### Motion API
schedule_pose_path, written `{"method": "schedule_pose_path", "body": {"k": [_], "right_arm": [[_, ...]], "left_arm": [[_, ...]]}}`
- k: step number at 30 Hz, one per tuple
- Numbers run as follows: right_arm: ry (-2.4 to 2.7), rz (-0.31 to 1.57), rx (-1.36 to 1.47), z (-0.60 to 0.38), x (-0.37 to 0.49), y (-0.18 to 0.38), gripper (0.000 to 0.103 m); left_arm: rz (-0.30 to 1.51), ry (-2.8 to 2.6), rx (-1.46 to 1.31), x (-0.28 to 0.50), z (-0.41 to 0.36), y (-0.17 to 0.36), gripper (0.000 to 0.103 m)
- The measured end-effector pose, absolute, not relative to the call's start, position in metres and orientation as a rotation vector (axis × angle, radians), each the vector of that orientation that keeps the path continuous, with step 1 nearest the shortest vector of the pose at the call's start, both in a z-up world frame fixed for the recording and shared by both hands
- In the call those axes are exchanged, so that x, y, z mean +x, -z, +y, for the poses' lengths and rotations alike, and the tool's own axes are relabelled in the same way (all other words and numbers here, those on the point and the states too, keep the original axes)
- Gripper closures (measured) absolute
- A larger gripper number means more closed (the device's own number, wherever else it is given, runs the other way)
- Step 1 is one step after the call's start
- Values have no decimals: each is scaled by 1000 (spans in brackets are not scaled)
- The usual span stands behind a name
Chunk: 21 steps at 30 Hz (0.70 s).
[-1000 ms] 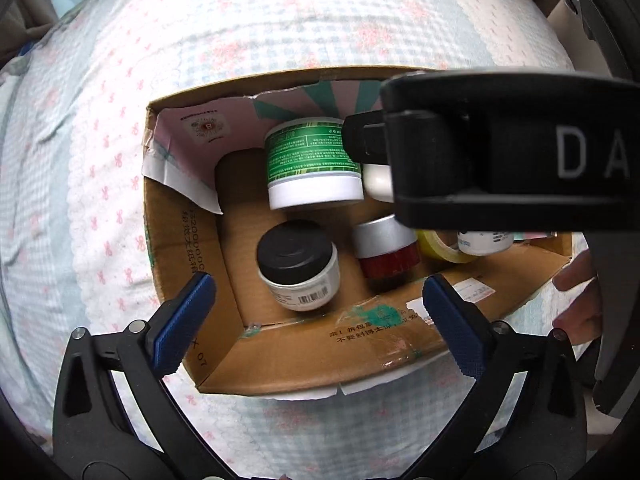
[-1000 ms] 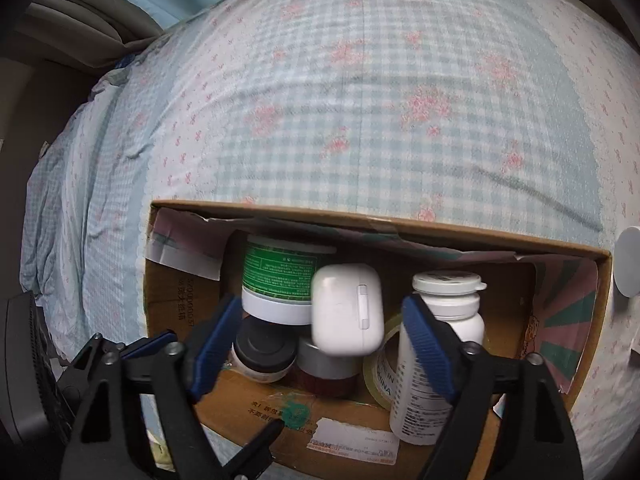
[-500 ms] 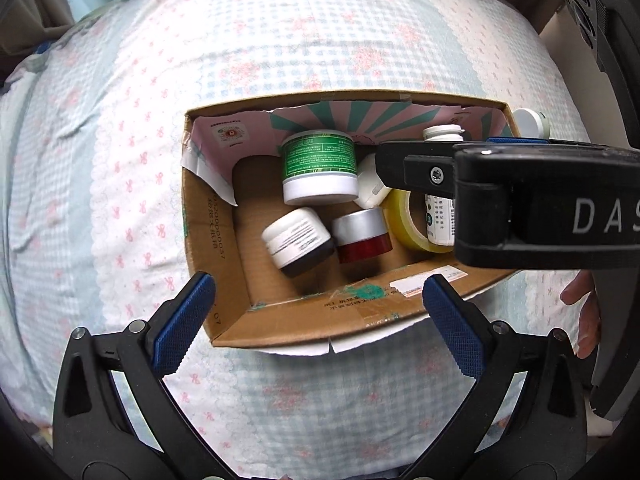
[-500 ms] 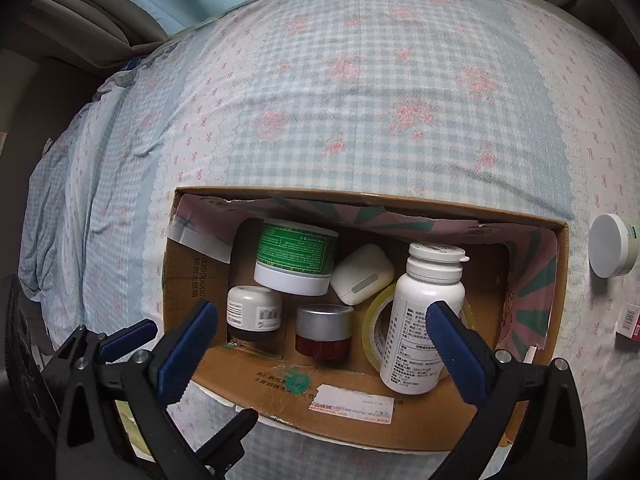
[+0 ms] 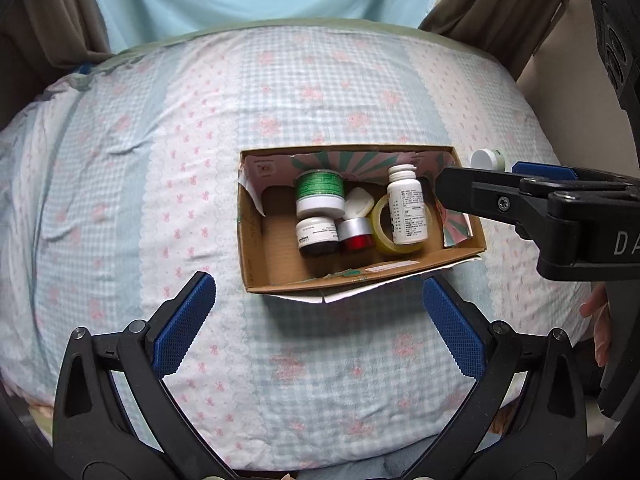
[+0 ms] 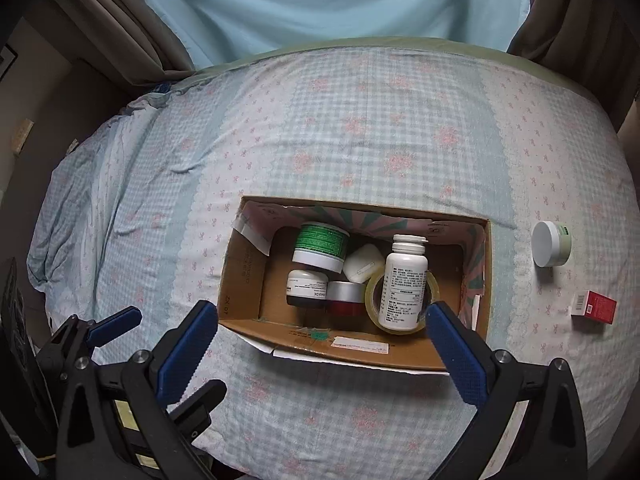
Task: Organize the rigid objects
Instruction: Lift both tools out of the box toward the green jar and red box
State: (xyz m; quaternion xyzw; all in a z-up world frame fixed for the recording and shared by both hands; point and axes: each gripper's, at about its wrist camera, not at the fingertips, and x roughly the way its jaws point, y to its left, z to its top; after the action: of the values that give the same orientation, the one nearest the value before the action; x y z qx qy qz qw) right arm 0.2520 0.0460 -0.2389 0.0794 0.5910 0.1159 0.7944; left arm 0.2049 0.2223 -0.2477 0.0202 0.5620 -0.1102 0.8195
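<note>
A cardboard box (image 5: 256,248) (image 6: 240,280) lies on the bed. It holds a green-label jar (image 5: 320,194) (image 6: 320,246), a white earbud case (image 5: 359,202) (image 6: 362,264), a white pill bottle (image 5: 406,204) (image 6: 404,280) standing in a tape roll (image 5: 380,228) (image 6: 374,304), a black-and-white jar (image 5: 317,235) (image 6: 306,288) and a red jar (image 5: 355,234) (image 6: 344,298). My left gripper (image 5: 320,320) is open and empty, above the box's near side. My right gripper (image 6: 322,356) is open and empty, over the box's near edge.
A white-lidded jar (image 6: 550,243) (image 5: 488,159) and a small red box (image 6: 594,307) lie on the checked bedsheet (image 6: 360,128) right of the box. Curtains (image 6: 320,4) hang behind the bed. A hand (image 5: 600,320) shows at right.
Both grippers have pulled up and back from the box. The right gripper let go of the white earbud case, which now lies in the box between the green jar and the bottle.
</note>
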Motion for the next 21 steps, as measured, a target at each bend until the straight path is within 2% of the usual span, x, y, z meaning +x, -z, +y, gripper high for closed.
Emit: {"method": "schedule_pose_path", "body": {"k": [10, 21], "right_arm": [[-153, 1169, 156, 16, 190, 171, 0], [-7, 1078, 216, -78, 141, 128, 0]], "left_arm": [[1099, 268, 59, 165, 199, 191, 0], [1003, 326, 90, 154, 110, 148, 0]]}}
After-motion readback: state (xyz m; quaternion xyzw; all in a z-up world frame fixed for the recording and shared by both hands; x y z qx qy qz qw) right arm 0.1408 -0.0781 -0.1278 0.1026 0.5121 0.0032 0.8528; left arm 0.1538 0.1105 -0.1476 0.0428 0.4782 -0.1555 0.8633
